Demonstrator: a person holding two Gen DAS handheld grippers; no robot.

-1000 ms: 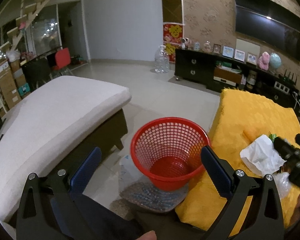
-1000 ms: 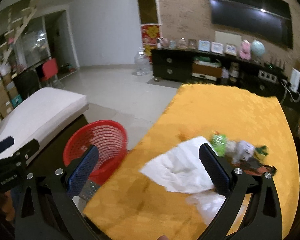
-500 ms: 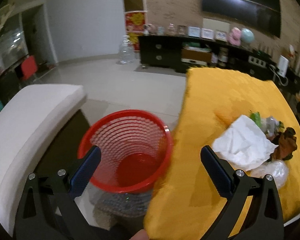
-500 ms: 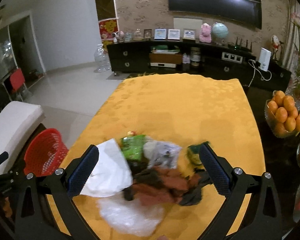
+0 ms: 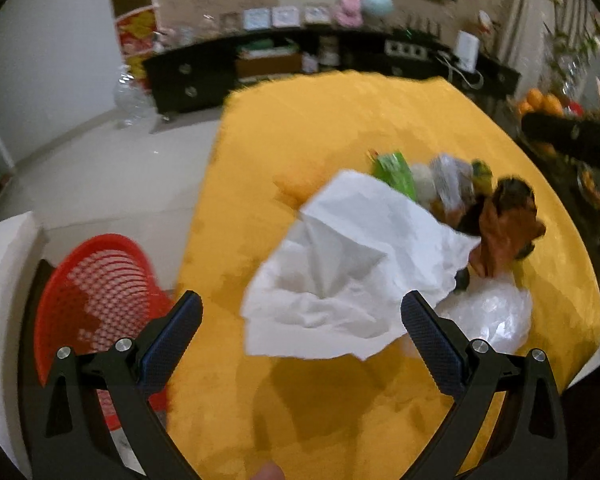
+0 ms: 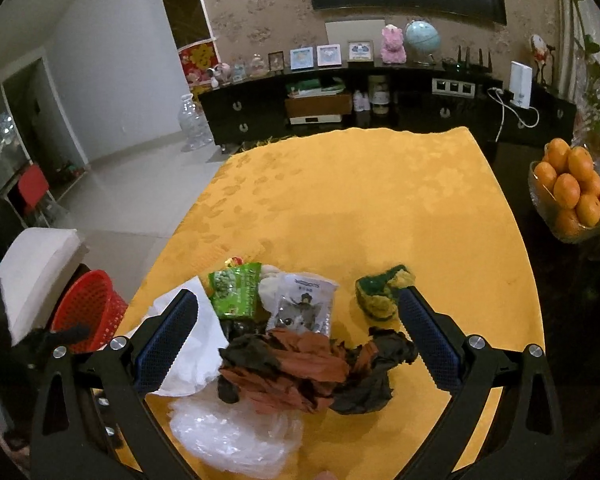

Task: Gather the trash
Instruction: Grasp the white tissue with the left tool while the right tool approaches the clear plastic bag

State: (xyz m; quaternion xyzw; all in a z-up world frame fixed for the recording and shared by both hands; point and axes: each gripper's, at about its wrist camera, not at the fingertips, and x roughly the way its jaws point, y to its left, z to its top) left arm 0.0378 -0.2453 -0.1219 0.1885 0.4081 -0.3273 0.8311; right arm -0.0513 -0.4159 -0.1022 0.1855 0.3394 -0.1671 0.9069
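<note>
A heap of trash lies on the yellow tablecloth. It holds a crumpled white paper, a brown and black wrapper, a clear plastic bag, a green snack packet, a silver packet and a green-yellow wrapper. My left gripper stands open just above the white paper. My right gripper stands open over the brown and black wrapper. A red mesh basket sits on the floor left of the table, empty as far as I see.
A white cushioned bench stands beside the basket. A glass bowl of oranges sits off the table's right side. A dark TV cabinet runs along the far wall, with a large clear bottle on the tiled floor.
Both grippers have swung right, away from the red basket and onto the trash heap. The left one now frames the white paper; the right one has come closer above the dark wrappers.
</note>
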